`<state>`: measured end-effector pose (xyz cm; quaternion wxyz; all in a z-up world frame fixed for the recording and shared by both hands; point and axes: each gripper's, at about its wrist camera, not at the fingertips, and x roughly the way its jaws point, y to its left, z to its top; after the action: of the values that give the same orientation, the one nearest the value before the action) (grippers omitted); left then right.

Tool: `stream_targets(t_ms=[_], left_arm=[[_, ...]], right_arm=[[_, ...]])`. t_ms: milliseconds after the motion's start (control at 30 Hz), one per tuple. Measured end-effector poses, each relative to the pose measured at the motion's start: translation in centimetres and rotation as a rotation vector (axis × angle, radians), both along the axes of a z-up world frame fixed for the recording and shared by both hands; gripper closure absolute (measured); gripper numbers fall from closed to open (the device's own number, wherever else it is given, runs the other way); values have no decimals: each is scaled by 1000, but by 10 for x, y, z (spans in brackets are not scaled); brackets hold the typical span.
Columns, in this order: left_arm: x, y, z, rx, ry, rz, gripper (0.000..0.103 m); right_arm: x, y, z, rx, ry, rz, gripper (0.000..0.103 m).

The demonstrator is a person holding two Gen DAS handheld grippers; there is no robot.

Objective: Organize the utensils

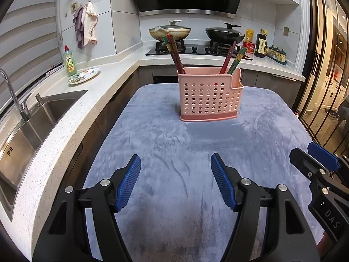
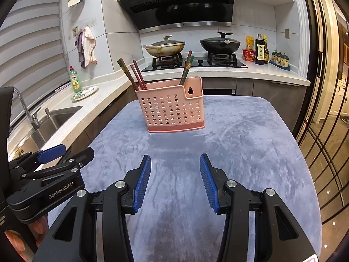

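Note:
A pink perforated utensil holder (image 1: 209, 97) (image 2: 173, 109) stands upright near the far end of the grey-blue cloth. Dark red and green chopsticks (image 1: 175, 54) (image 2: 133, 74) lean out of its left compartment, and more chopsticks (image 1: 232, 60) (image 2: 186, 67) stick up at its right. My left gripper (image 1: 175, 172) hovers over the near part of the cloth, open, nothing between its blue pads. My right gripper (image 2: 175, 172) is beside it, also open and empty. Each gripper shows at the edge of the other's view: right gripper (image 1: 322, 163), left gripper (image 2: 63, 152).
The cloth covers a table (image 1: 163, 144) (image 2: 240, 144). A speckled counter with a steel sink (image 1: 32, 122) and tap runs along the left, with a green soap bottle (image 1: 69, 62) and a plate (image 1: 84, 75). Two lidded pans sit on the hob (image 1: 194, 49) behind. Glass doors (image 2: 327, 109) are on the right.

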<state>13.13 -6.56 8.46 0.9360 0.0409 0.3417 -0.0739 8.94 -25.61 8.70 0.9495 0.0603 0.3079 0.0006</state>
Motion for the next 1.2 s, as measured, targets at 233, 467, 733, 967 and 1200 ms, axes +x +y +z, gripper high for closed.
stream_targets(t_ms=[233,467,733,967,1200], left_arm=[[-3,4,-3,-3,10,18,27],[-2,1,-2,21,7,32,16],[6,-4,-5,66,21,51,12],[13,-3,-5,54,42,50,11],[20,-4,-5,53,57,50,10]], right_arm=[[0,1,-4,-5,15,-2,45],[4,-2,-5,-3,29,-15,19],[15,-5,-8,-9,67,-16,7],[22,-10,-13,-17,91,-26,7],[29,-18,-13,-10,93,-45,7]])
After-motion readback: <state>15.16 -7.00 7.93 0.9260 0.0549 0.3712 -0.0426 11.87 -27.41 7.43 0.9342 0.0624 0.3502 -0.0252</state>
